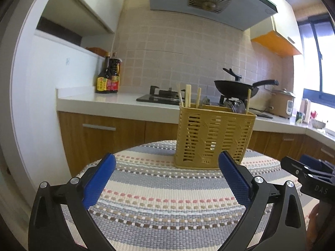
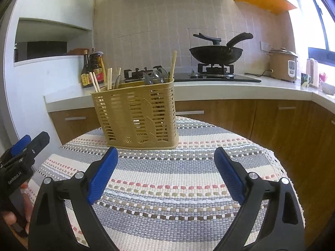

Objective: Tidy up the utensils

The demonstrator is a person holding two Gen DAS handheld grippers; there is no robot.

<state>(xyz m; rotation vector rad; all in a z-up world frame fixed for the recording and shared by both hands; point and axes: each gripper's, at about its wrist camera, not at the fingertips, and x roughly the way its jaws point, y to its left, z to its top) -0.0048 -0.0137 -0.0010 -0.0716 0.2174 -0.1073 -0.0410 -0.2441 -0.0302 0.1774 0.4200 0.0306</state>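
Observation:
A tan slatted utensil basket (image 1: 214, 138) (image 2: 137, 115) stands upright near the far edge of a round table with a striped woven cloth (image 1: 167, 198) (image 2: 167, 188). Wooden chopsticks (image 1: 187, 95) (image 2: 95, 82) and metal spoons (image 1: 238, 105) (image 2: 156, 76) stick out of its top. My left gripper (image 1: 167, 161) hangs low over the cloth, just short of the basket, open with nothing between its blue pads. My right gripper (image 2: 166, 154) is likewise open and empty, the basket just ahead to its left. Each gripper shows at the edge of the other's view.
Behind the table runs a white kitchen counter (image 1: 104, 100) with wooden cabinets, sauce bottles (image 1: 108, 75) (image 2: 93, 69), a gas hob with a black wok (image 1: 236, 86) (image 2: 217, 51) and a rice cooker (image 2: 282, 64). A hand (image 2: 9, 219) holds the left gripper.

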